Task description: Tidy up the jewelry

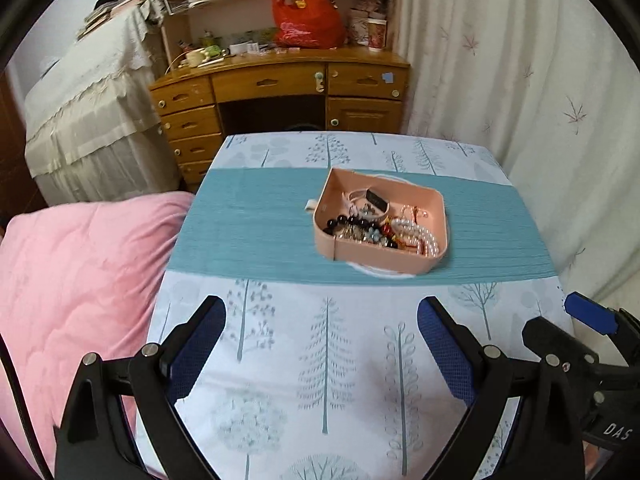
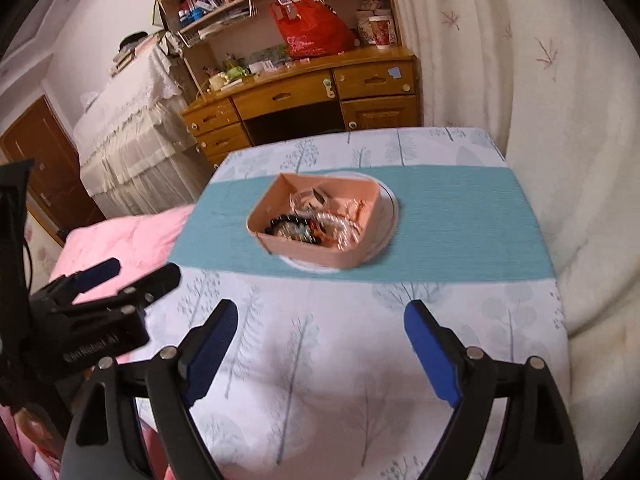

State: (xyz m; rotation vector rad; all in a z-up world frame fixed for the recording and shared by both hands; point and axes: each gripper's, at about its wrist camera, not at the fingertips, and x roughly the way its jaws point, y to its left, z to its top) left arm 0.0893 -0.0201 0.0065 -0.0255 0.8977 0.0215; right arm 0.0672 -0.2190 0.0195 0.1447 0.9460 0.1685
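Note:
A pink tray (image 1: 340, 180) (image 2: 276, 194) holding mixed jewelry stands on a white plate (image 1: 380, 274) (image 2: 390, 208) on the teal band of the table. Inside are a white pearl bracelet (image 1: 418, 236), black beads (image 1: 346, 222) and a dark watch (image 1: 376, 198); in the right wrist view the jewelry (image 2: 320, 224) is blurred. My left gripper (image 1: 322, 320) is open and empty over the near part of the table, well short of the tray. My right gripper (image 2: 320, 322) is open and empty at the same distance. Each gripper shows at the other view's edge.
The table (image 1: 320, 360) wears a white tree-print cloth with a teal band (image 1: 248, 224). A pink quilt (image 1: 76, 280) lies to the left. A wooden desk (image 1: 280, 84) with a red bag (image 1: 306, 16) stands behind, a white curtain (image 1: 540, 80) to the right.

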